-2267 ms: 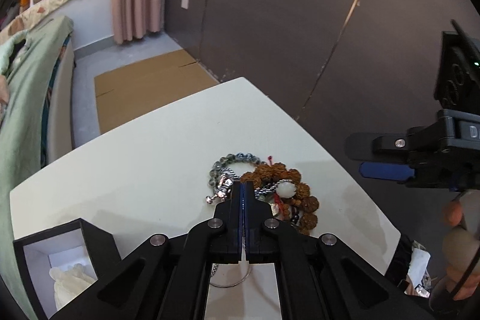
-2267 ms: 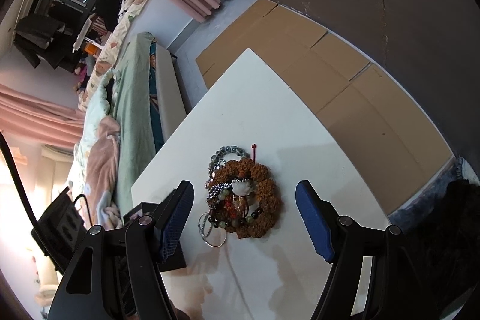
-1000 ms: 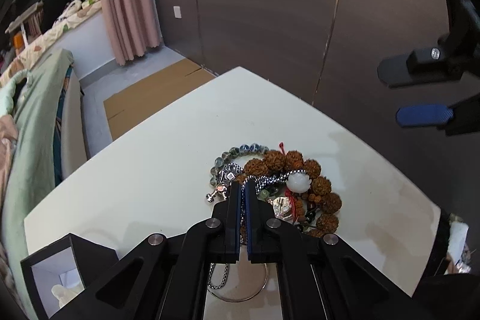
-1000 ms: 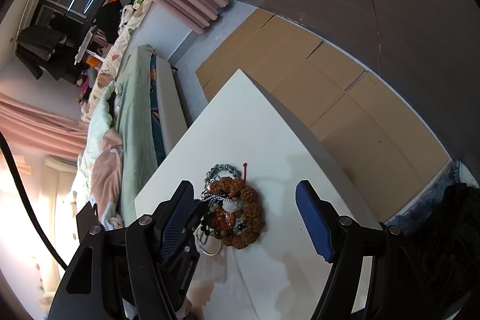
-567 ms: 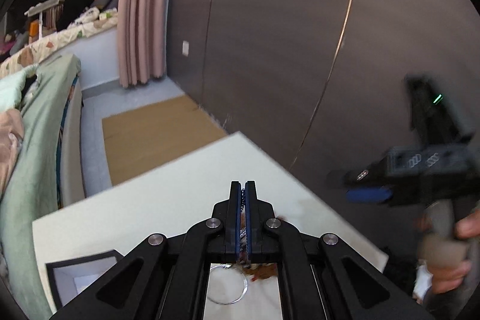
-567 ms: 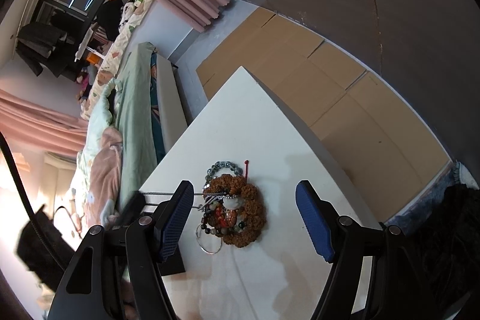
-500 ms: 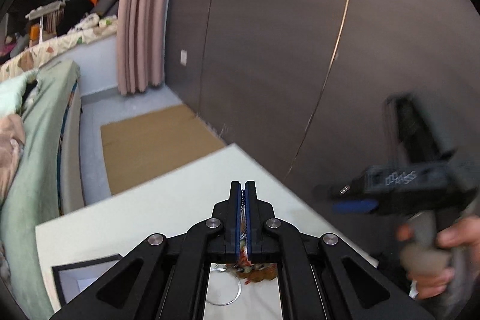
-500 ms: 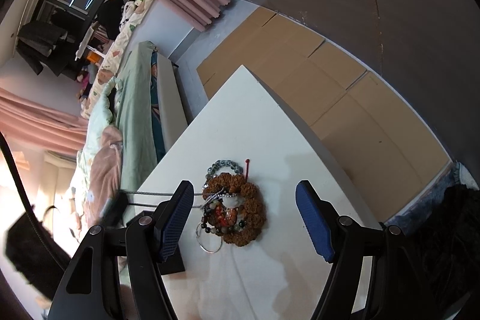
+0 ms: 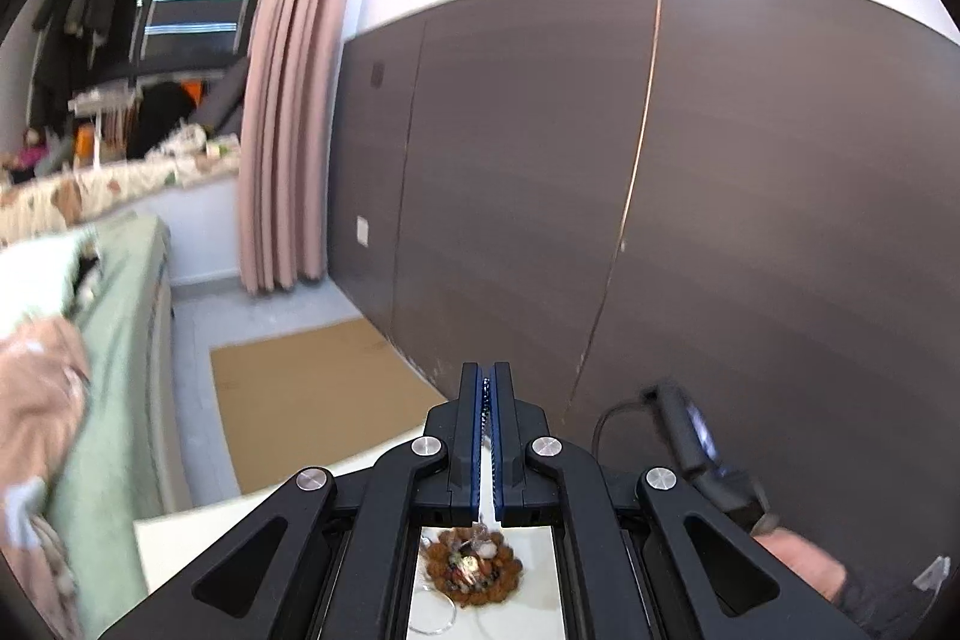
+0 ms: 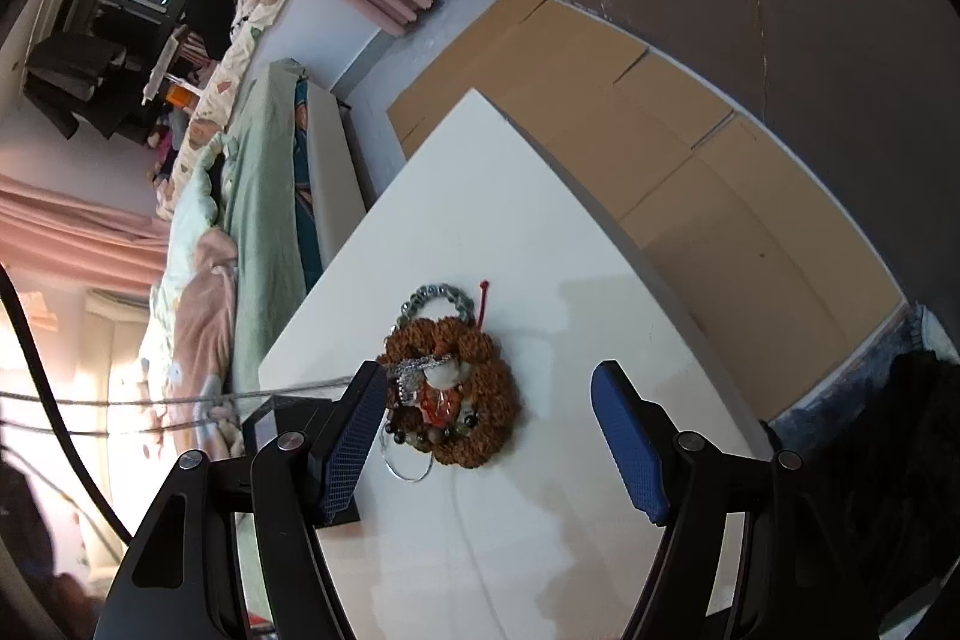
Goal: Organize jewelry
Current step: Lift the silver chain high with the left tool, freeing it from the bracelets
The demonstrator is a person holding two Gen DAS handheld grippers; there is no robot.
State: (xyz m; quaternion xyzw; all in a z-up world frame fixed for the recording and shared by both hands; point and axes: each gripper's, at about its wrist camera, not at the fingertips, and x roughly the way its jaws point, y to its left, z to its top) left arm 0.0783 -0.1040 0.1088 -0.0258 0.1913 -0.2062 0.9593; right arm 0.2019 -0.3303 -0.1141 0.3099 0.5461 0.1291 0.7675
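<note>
The thin silver metal chain (image 10: 198, 395) is pulled tight in a long line. One end is still caught in the pile of jewelry, a ring of bumpy brown beads (image 10: 456, 394) with a small grey-green bead bracelet (image 10: 437, 297) just past it. The pile sits on the white table (image 10: 540, 232), between the right gripper's (image 10: 487, 430) blue fingers and a little ahead of them. Those fingers stand wide apart and hold nothing.

The other end of the chain is pinched in the left gripper (image 9: 487, 436), whose fingers are squeezed together. The pile lies far below that gripper.

A black box with a white inside (image 10: 264, 421) sits just behind the right gripper's left finger.

What could go wrong? I think the chain is tangled. More pulling could drag the whole pile along, or snap the chain, or make it slip out of the squeezed fingers.
</note>
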